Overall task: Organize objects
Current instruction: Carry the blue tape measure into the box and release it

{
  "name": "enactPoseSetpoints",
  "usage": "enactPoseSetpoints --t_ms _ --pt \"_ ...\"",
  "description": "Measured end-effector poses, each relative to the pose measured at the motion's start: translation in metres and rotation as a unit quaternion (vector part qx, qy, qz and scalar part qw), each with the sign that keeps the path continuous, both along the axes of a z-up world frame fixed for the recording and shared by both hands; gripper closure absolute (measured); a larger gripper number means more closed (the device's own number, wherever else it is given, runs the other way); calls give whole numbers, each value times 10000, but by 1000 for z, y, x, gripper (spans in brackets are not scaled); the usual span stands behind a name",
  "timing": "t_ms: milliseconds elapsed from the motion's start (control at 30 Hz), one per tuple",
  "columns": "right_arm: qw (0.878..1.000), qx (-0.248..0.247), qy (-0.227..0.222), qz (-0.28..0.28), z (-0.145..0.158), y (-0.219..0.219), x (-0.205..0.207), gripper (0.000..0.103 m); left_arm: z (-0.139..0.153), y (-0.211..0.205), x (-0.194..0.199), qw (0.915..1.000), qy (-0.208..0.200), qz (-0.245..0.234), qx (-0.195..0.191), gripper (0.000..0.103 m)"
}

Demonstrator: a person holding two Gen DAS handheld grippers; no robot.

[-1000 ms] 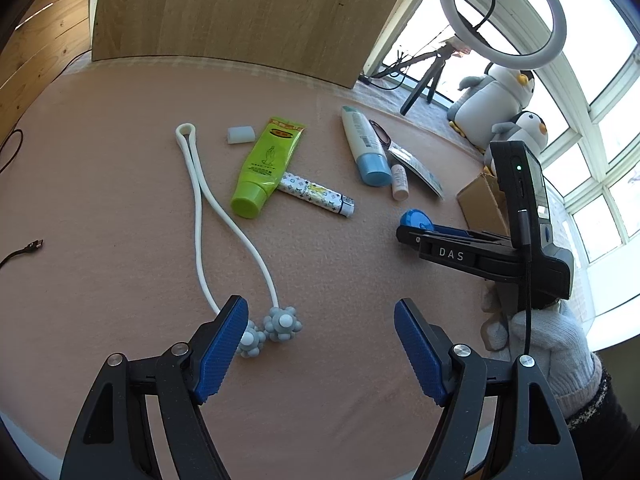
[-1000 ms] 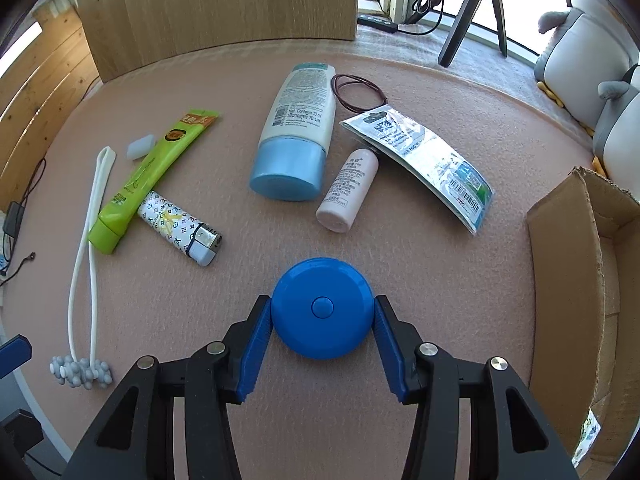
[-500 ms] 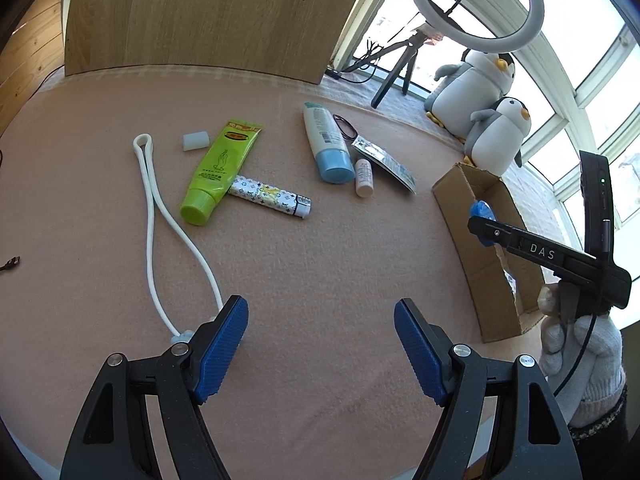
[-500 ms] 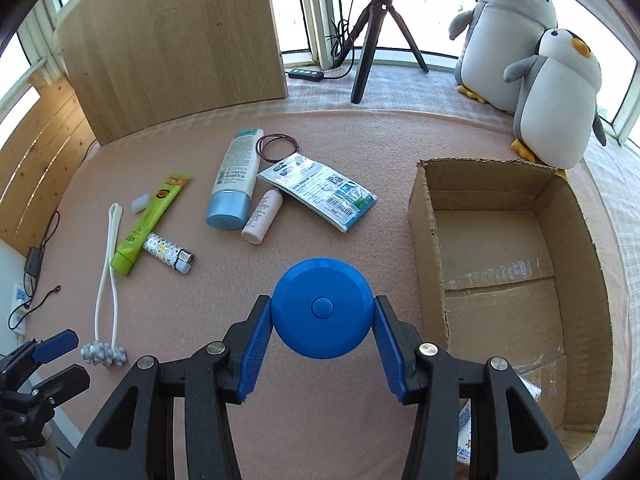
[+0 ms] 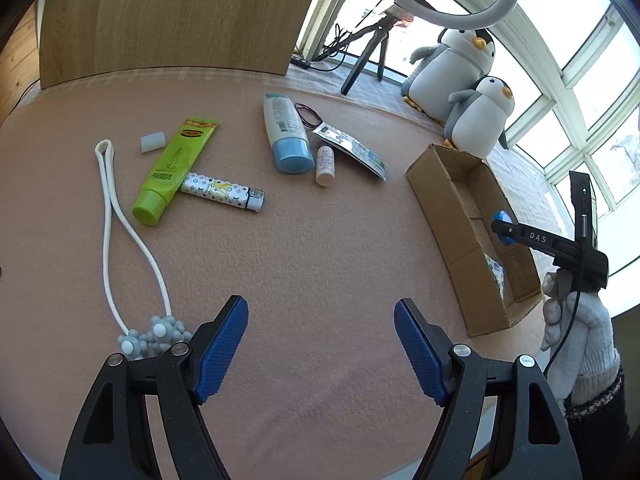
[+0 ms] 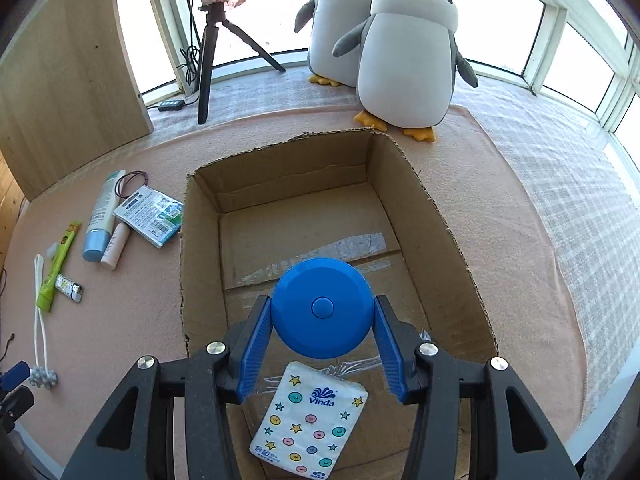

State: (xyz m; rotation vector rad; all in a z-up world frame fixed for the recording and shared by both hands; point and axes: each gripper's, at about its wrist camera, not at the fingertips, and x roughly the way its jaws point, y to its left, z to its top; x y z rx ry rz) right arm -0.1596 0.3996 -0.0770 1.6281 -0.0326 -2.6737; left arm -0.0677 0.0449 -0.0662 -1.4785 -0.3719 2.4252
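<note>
At the centre of the right wrist frame, an open cardboard box (image 6: 420, 184), a Vinda tissue pack (image 6: 310, 420) on its floor, right gripper (image 6: 322, 340) clamping a round blue case (image 6: 322, 308) above it, left gripper (image 5: 320, 344) agape over bare pink mat (image 5: 320, 248), grasping nothing.

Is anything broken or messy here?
Nothing is spilled. The cardboard box looks worn: its top edges are ragged and torn, and old tape is peeling off its floor. On the mat, the green tube lies across one end of the lighter, so that pile is a bit jumbled.
</note>
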Motion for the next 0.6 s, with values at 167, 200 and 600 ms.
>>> enactPoseSetpoints --t_ms 167,200,600 --pt "9997 5 -118 -234 -12 22 -3 57 0 0 1 10000 -10 20 -12 24" --pt "9996 15 -129 -257 -13 24 -3 57 0 1 1 10000 -11 25 -13 24" --pt "9998 -60 -50 -208 -6 17 0 45 -1 -7 6 9999 -18 96 -23 24"
